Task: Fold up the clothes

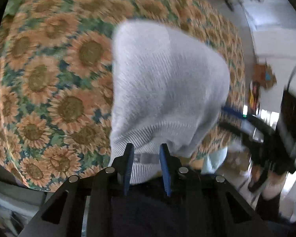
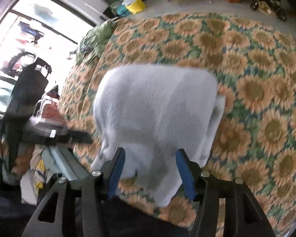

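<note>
- Pale lavender-white knit sweater (image 1: 163,90) lies folded into a compact bundle on a sunflower-print bedspread (image 1: 49,83); both views motion-blurred.
- Left gripper (image 1: 146,148): blue-padded fingers parted, ribbed hem of the sweater directly ahead of and between the tips. Gap between pads clearly visible, nothing pinched, so released. Whether the tips touch the cloth, cannot tell.
- Right gripper (image 2: 150,154): fingers spread wide, sweater (image 2: 157,106) just ahead of the tips and partly between them, a loose flap hanging down toward the near bed edge. Also released, nothing clamped.
- Left wrist view only: ribbed hem band and a grey label-like patch right at the fingertips; the right tool shows as a black frame with a blue finger to the right of the claw, near the sweater's right side; white floor and a wicker-coloured item further right.
- Right wrist view only: a doubled fabric edge, sleeve or side fold, on the sweater's right; green cloth (image 2: 98,37) bunched at the bed's far left corner; bright window (image 2: 29,39) at left; yellow and teal bags (image 2: 132,7) on the floor beyond the bed; left tool visible as a dark body at left, its tip close to the sweater's left edge.
- Bedspread (image 2: 256,90) fills the area right of the right claw, bare of other clothes there.
</note>
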`<state>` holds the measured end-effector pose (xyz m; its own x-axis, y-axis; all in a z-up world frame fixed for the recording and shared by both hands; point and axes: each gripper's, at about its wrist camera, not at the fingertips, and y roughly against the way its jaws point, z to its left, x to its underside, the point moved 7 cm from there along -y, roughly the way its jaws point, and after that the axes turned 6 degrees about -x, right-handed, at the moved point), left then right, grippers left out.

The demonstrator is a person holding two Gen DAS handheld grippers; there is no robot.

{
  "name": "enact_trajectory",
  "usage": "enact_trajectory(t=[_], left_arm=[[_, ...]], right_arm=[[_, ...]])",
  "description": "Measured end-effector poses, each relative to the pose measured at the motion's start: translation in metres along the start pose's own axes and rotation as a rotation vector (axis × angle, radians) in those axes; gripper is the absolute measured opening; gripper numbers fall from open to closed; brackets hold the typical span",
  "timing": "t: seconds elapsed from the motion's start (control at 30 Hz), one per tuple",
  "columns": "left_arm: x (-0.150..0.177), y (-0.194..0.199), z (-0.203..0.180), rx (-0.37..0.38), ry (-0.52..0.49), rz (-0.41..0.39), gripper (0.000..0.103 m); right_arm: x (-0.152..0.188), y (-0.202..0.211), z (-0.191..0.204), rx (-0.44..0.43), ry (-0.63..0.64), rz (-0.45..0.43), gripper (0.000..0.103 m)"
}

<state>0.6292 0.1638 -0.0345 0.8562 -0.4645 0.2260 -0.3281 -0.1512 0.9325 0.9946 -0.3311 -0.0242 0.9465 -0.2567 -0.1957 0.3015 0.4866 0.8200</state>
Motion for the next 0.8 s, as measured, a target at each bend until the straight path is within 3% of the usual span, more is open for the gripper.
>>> enact_trajectory(t=[0.03, 0.23, 0.3, 0.37, 0.53, 0.63, 0.7, 0.8], left_arm=[[0.000, -0.011, -0.003, -0.025, -0.010, 0.024, 0.027], [-0.016, -0.064, -0.014, -0.168, -0.089, -0.008, 0.027], [-0.019, -0.080, -0.007, -0.156, -0.053, 0.001, 0.027], [-0.018, -0.073, -0.003, -0.107, 0.008, 0.044, 0.027], [-0.013, 0.033, -0.014, 0.094, -0.008, -0.070, 0.027], [-0.031, 0.068, -0.006, 0.056, 0.048, -0.178, 0.027], [-0.051, 0.055, -0.005, 0.010, 0.069, -0.142, 0.027], [-0.091, 0.022, -0.002, -0.002, 0.101, -0.055, 0.026]], right_arm=[[-0.007, -0.005, -0.006, 0.012, -0.018, -0.003, 0.055], [-0.039, -0.027, -0.027, 0.063, -0.080, 0.013, 0.058], [-0.040, -0.018, -0.025, 0.050, -0.085, -0.006, 0.058], [-0.040, -0.007, -0.023, 0.037, -0.092, -0.030, 0.058], [-0.040, 0.022, -0.019, 0.003, -0.111, -0.090, 0.058], [-0.048, 0.037, -0.013, 0.004, -0.110, -0.127, 0.057], [-0.056, 0.032, -0.006, 0.038, -0.089, -0.104, 0.056], [-0.058, 0.011, -0.001, 0.128, -0.040, -0.019, 0.053]])
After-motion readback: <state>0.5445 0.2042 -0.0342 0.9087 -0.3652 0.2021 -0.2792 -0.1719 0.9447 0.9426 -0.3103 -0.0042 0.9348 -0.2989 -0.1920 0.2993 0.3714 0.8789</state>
